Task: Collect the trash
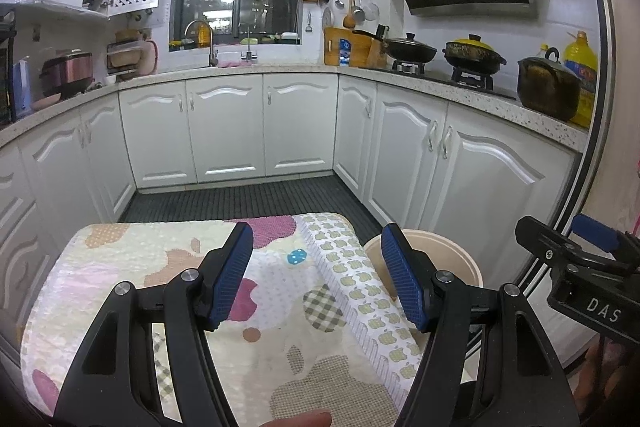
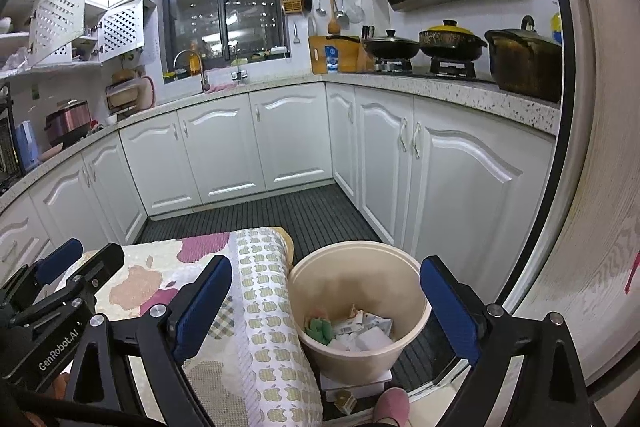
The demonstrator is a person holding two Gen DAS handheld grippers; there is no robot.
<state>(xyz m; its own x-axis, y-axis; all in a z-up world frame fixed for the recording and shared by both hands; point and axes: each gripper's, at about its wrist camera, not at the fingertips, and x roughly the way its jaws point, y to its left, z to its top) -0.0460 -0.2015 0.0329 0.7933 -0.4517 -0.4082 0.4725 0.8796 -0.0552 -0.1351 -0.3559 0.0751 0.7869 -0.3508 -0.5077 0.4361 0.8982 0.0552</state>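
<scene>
A beige trash bucket (image 2: 362,355) stands on the floor beside a cloth-covered table (image 2: 160,279). Inside it lie white paper scraps (image 2: 368,335) and a green piece (image 2: 318,329). My right gripper (image 2: 324,311) hovers above the bucket, open wide, nothing between its blue pads. My left gripper (image 1: 318,277) is open over the table's patterned cloth (image 1: 168,267), and it holds nothing. The bucket's rim (image 1: 448,247) shows behind the left gripper's right finger. Each gripper appears at the edge of the other's view.
White kitchen cabinets (image 1: 228,131) line the far and right sides, with a dark ribbed floor mat (image 1: 248,197) between them and the table. Pots (image 1: 472,53) sit on the stove at right. A pink slipper (image 2: 390,407) and a small box (image 2: 346,401) lie by the bucket's base.
</scene>
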